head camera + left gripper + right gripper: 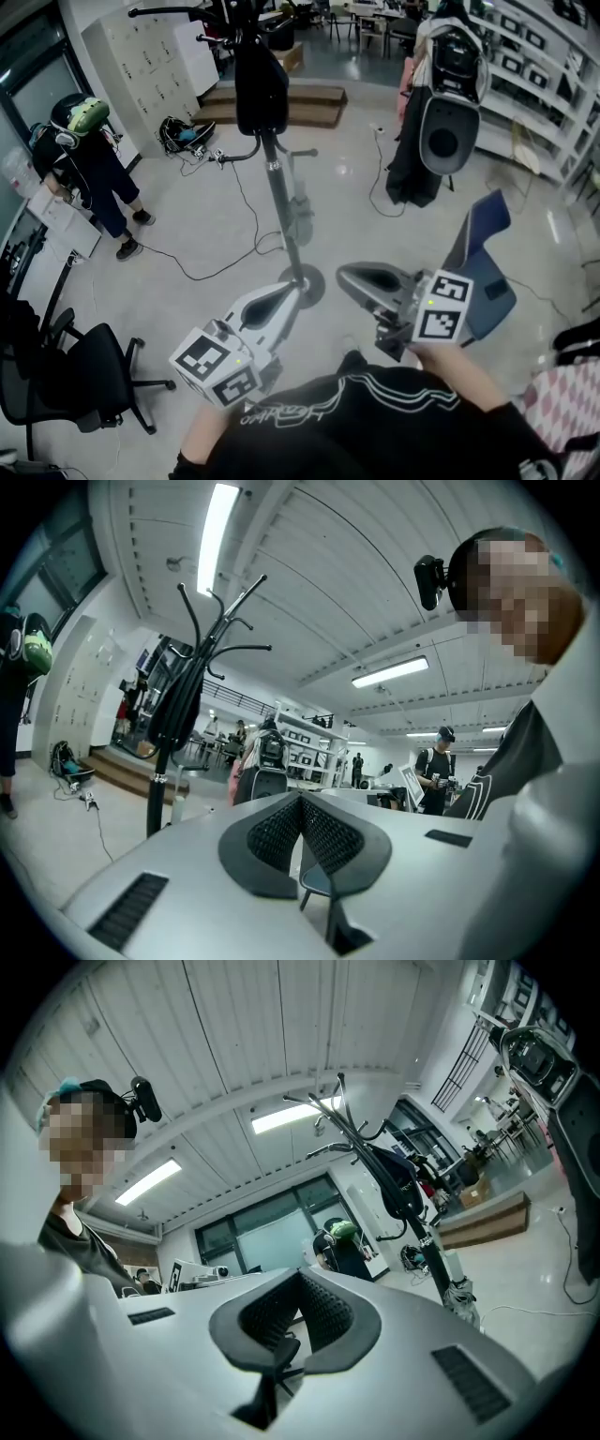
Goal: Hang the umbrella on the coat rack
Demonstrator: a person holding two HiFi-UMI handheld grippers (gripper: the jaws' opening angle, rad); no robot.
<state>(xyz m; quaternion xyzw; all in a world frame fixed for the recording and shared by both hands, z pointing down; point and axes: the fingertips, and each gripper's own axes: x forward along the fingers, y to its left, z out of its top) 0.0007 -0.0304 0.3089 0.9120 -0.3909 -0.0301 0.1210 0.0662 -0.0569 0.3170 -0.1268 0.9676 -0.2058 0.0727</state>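
Grey polished floor (206, 225), open workroom, shelving along one wall. A wooden platform (272, 103) lies at the far end.

Your left gripper (298, 289) has its jaws pressed fully together, with nothing between them. Your right gripper (343, 275) is the same: jaws closed, nothing held.

The coat rack (281, 211) stands ahead of both sets of jaws. Its round base sits just past the left tips, between the two grippers. Along the left jaws the rack is ahead and off to the left; along the right jaws it is ahead and off to the right.

The black umbrella (261, 84) hangs on the rack's upper arms, well apart from both jaws, with its curved handle at the lower end.

A person (89, 159) in dark clothes stands far off to the left of the left jaws. A black office chair (84, 366) is near that side, and a blue chair (483, 262) is just beyond the right gripper.
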